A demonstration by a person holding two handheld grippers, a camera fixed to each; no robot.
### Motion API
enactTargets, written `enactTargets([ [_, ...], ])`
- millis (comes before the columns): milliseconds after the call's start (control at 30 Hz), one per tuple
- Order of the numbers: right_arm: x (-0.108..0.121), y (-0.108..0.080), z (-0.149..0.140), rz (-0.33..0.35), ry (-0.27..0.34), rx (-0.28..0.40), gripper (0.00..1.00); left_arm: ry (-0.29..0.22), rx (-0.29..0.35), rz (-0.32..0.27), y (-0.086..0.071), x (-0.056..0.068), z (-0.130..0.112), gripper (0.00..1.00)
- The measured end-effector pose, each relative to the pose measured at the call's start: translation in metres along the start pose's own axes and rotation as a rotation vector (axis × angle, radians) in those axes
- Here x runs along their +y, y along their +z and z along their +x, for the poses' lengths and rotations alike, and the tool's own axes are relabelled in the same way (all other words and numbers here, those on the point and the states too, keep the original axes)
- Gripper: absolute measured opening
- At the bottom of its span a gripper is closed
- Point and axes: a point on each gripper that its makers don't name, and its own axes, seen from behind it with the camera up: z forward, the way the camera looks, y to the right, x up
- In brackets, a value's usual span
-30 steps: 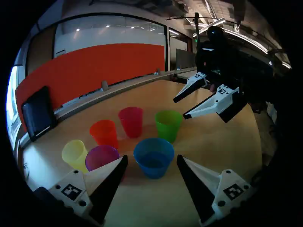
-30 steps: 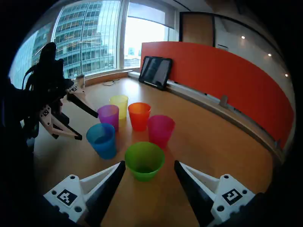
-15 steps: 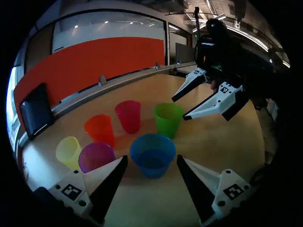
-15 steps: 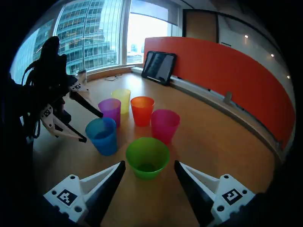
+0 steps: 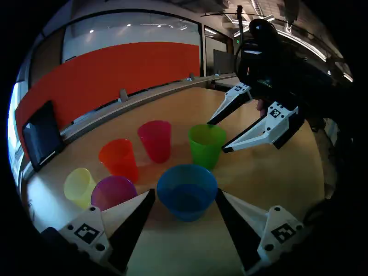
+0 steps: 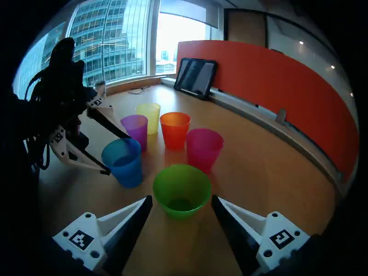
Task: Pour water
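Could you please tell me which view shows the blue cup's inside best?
The left gripper view: the blue cup sits close and central, its interior visible. The right gripper view shows the blue cup farther off, mostly side-on.

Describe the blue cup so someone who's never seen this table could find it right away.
On the wooden table stands a cluster of six coloured cups. The blue cup sits at its edge, between the green cup and the purple cup. It is the only blue one.
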Motion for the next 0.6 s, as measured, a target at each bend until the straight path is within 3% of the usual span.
enactTargets([
  [600,-0.002,0.020,0.009,0.014,0.002,0.004,1.00,0.006,-0.021,-0.011,0.011,0.000,-0.001,0.96],
])
